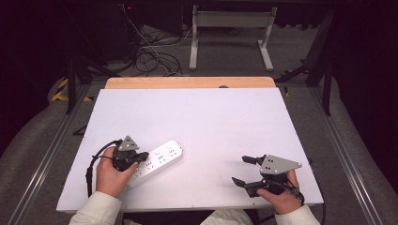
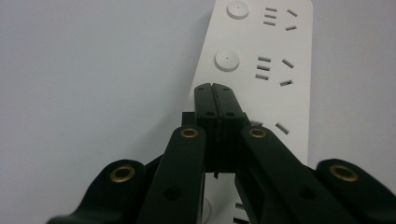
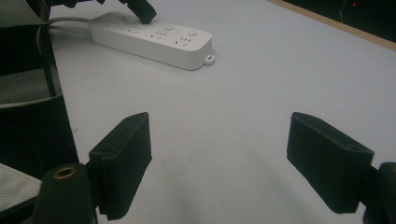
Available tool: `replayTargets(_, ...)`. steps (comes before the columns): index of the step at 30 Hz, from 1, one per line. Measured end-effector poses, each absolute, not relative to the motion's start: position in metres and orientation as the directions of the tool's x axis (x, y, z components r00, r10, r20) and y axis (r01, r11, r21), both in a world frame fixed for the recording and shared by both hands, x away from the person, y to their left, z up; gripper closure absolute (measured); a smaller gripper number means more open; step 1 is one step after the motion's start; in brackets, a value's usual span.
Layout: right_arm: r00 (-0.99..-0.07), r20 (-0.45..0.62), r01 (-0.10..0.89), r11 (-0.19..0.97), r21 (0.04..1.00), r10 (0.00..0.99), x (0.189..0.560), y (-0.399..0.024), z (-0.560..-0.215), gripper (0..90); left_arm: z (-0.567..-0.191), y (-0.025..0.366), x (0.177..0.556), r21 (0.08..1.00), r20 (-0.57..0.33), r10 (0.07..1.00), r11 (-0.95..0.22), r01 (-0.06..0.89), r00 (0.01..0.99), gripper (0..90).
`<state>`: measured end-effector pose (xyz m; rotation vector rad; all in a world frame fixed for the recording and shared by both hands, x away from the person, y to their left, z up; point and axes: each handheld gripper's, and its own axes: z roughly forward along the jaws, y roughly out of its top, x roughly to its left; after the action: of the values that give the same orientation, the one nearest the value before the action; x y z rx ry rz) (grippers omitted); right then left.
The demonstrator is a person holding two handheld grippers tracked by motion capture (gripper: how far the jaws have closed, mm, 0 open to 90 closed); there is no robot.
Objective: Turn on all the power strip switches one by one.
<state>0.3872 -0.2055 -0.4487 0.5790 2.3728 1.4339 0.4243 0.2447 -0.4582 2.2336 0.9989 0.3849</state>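
a white power strip [image 1: 157, 161] lies flat on the white bench [image 1: 211, 122], toward the near left part of it, set at a slant with its far end pointing up and to the right. the left gripper [image 1: 133, 158] sits over the near end of the strip, held in the person's left hand [image 1: 110, 176], whose cream sleeve [image 1: 96, 211] comes in at the bottom edge. in the left gripper view the two black fingers [image 2: 215, 100] are pressed together, tips down on the top face of the strip, just below a round button [image 2: 227, 60] and beside a group of socket slots [image 2: 273, 72]; nothing shows between them. whether the tips actually touch the plastic is hard to tell.

the right gripper [image 1: 244, 171] is well apart from the strip, near the bench's near right edge, held in the right hand [image 1: 281, 194]. its fingers [image 3: 123, 158] stand wide apart over bare bench, holding nothing. in the right gripper view the strip [image 3: 154, 39] lies farther off, with a small mounting tab [image 3: 208, 59] at its end and the left gripper's tip [image 3: 142, 11] resting over it.
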Motion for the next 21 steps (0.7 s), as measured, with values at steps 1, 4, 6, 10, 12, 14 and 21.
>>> replayTargets(1, -0.871, -0.053, 0.181, 0.418, 0.89, 0.489, 0.387, -0.205, -0.449, 22.2, -0.458, 0.244, 0.424, 0.668, 0.001, 0.744, -0.498, 0.553, 0.669, 90.0)
replayTargets(4, -0.872, -0.054, 0.179, 0.418, 0.891, 0.487, 0.387, -0.205, -0.449, 22.2, -0.459, 0.243, 0.424, 0.66, 0.022, 0.737, -0.519, 0.544, 0.676, 90.0)
replayTargets(6, -0.872, -0.054, 0.178, 0.418, 0.891, 0.486, 0.387, -0.204, -0.448, 22.2, -0.459, 0.243, 0.424, 0.658, 0.014, 0.738, -0.515, 0.55, 0.675, 90.0)
replayTargets(10, -0.874, -0.055, 0.175, 0.418, 0.891, 0.483, 0.386, -0.203, -0.448, 22.2, -0.457, 0.247, 0.422, 0.705, 0.02, 0.746, -0.483, 0.52, 0.666, 90.0)
replayTargets(12, -0.874, -0.053, 0.176, 0.416, 0.892, 0.483, 0.386, -0.203, -0.448, 22.2, -0.447, 0.254, 0.42, 0.758, -0.041, 0.752, -0.405, 0.511, 0.658, 89.9)
replayTargets(14, -0.871, -0.048, 0.181, 0.411, 0.894, 0.488, 0.387, -0.204, -0.449, 22.2, -0.434, 0.256, 0.414, 0.783, -0.033, 0.758, -0.386, 0.488, 0.652, 89.9)
replayTargets(21, -0.871, -0.048, 0.183, 0.414, 0.892, 0.488, 0.388, -0.204, -0.449, 22.2, -0.428, 0.253, 0.41, 0.781, -0.021, 0.746, -0.403, 0.476, 0.665, 89.9)
